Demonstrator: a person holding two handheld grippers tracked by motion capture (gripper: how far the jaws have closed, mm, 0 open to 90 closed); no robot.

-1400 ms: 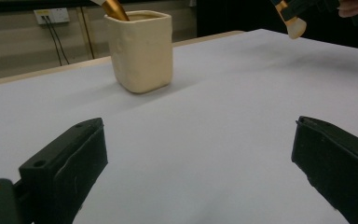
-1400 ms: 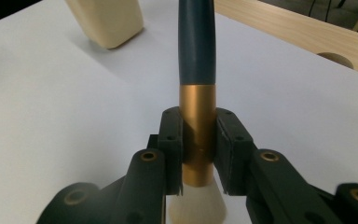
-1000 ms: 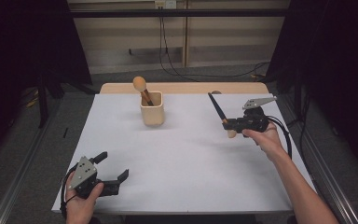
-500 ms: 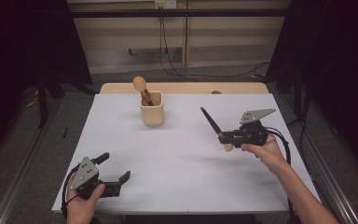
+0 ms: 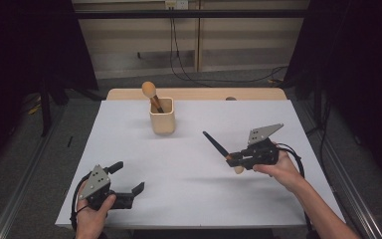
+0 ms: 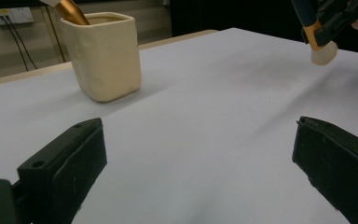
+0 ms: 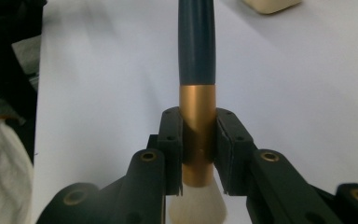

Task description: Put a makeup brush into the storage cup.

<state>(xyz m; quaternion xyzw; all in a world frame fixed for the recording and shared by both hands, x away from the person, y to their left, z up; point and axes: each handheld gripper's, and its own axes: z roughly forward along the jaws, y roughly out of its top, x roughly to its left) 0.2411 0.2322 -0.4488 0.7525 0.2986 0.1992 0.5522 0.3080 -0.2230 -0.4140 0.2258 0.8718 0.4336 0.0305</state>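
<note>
Right gripper [image 5: 231,159]: jaws clamped on the gold ferrule of a makeup brush [image 5: 221,151]; in the right gripper view the two pads press the metal band from both sides.
Makeup brush, held: dark handle points up and away toward the far left of the table, pale bristle head hangs just below the jaws, above the sheet and, as far as the high view lets one judge, not touching it.
Left gripper [image 5: 129,181]: jaws spread wide with nothing between them; it sits low at the near left corner, over the sheet, well apart from the right gripper.
Cup [image 5: 162,122]: cream, squarish, upright on the far middle of the table, well apart from both grippers.
Second brush [image 5: 151,94]: stands tilted in the cup, round tan head uppermost, copper ferrule showing at the rim.
Table cover [image 5: 189,199]: plain white sheet over a wooden table top, whose edge shows at the far side.
</note>
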